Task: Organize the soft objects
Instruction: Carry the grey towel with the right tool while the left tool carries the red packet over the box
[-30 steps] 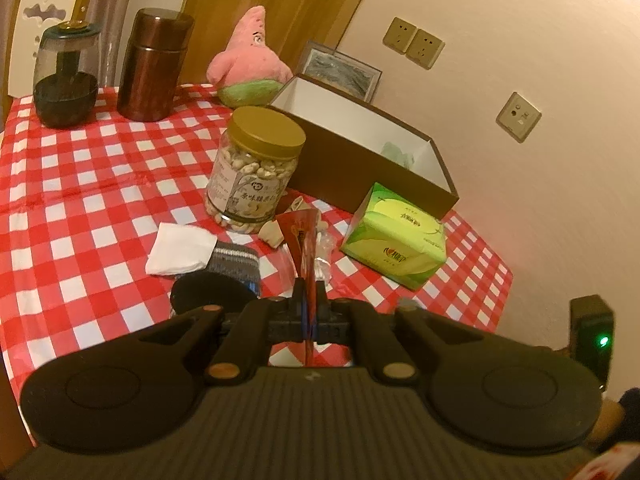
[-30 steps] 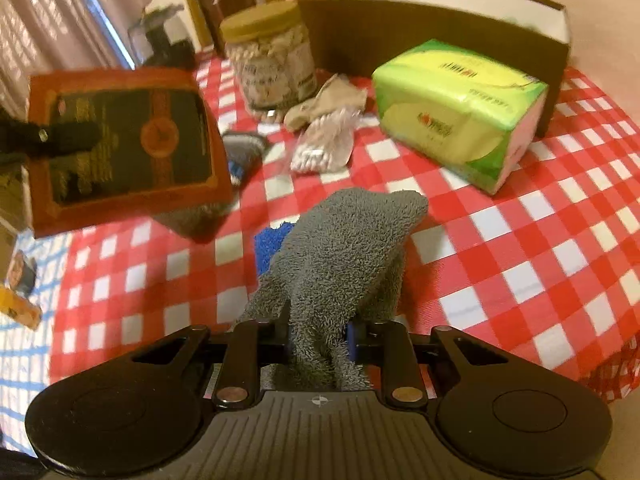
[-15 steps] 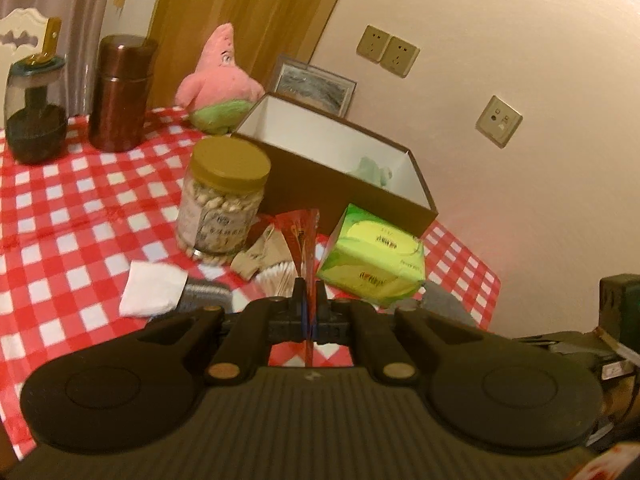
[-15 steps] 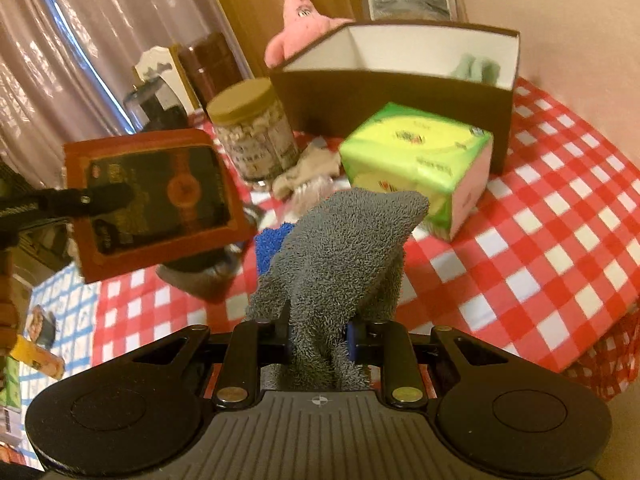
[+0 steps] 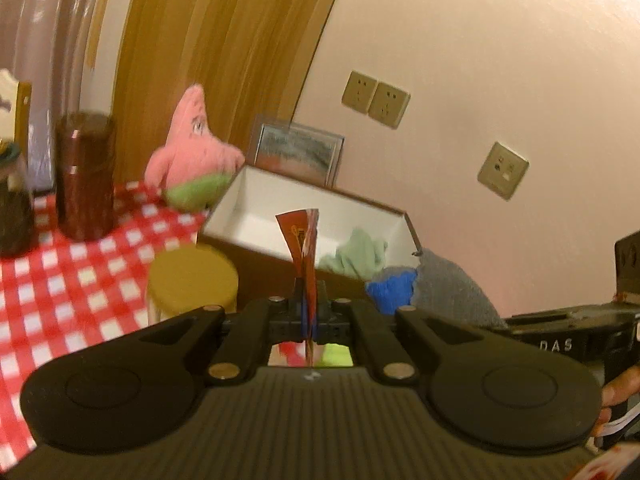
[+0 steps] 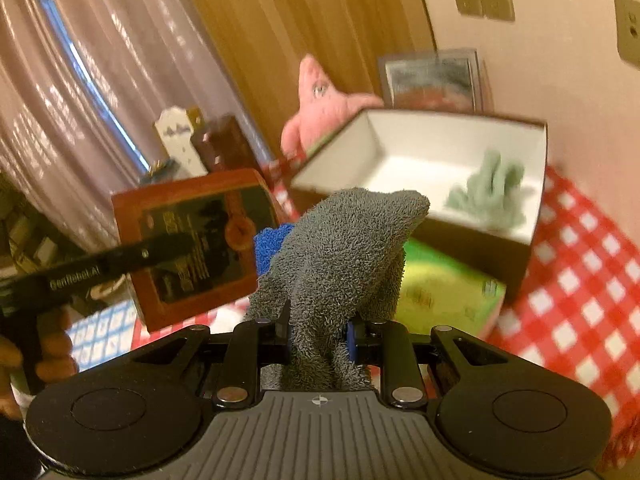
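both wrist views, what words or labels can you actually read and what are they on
"DAS" on the black arm of the right tongs, left wrist view.
"GenRobot.AI" on the black arm of the left tongs, right wrist view.
Print on the red packet, the green tissue pack and the jar: too blurred to read.

Left tool (image 5: 306, 316), matte black, ribbed grey-black housing, two rounded paddle arms with round recesses, brass-coloured pivot screws, blue pads, right tool (image 6: 318, 340) same build, small crosshair mark on housing, white lettering along each black tool body
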Available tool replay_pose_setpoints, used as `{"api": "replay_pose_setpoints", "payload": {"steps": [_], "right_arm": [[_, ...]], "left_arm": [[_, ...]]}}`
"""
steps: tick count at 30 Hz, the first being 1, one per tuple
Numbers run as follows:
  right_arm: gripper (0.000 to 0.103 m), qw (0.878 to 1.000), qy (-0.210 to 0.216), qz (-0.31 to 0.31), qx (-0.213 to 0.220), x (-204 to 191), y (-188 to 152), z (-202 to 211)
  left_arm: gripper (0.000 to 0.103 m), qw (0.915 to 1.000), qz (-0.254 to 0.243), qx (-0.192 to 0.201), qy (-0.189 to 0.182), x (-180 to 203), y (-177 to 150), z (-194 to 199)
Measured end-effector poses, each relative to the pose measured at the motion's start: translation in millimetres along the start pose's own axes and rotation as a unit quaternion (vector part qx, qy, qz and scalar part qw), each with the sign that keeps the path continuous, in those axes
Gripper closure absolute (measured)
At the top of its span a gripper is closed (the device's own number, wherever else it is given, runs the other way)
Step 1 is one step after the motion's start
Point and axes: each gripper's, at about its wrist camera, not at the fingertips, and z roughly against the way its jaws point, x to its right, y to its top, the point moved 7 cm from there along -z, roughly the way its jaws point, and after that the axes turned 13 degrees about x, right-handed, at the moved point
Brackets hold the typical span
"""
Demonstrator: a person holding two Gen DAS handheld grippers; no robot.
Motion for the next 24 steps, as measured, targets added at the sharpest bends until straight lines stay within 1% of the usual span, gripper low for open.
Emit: {"api": "replay_pose_setpoints", "payload": {"steps": [4,7,10,14,18,21,24], "right_arm": [[0.08,0.999,0.002,0.009,0.031,7,42,-16],[0.08,0.999,-0.004,0.017,0.049,18,69,-30],[0.08,0.997,-0.025,0.029,0.071,30,95,-46],[0.08,0.993,-0.051,0.032,0.099,52,128,-68],[0.08,0.991,-0.071,0.028,0.109,73,147,-95],[0.08,0.991,-0.082,0.026,0.103,89,152,-117],[0.08,0.991,-0.094,0.034,0.087,100,150,-140]], "left_arm": [[0.102,0.9996,-0.022,0.018,0.002,7,24,-30],[0.102,0.999,-0.036,0.027,0.005,10,38,-53],[0.101,0.9982,-0.05,0.03,0.011,10,47,-80],[0.101,0.9976,-0.063,0.022,0.018,7,53,-120],[0.101,0.9972,-0.07,0.009,0.024,3,51,-155],[0.101,0.9966,-0.076,-0.011,0.03,0,43,-183],[0.101,0.9956,-0.081,-0.033,0.034,0,33,-208]]}}
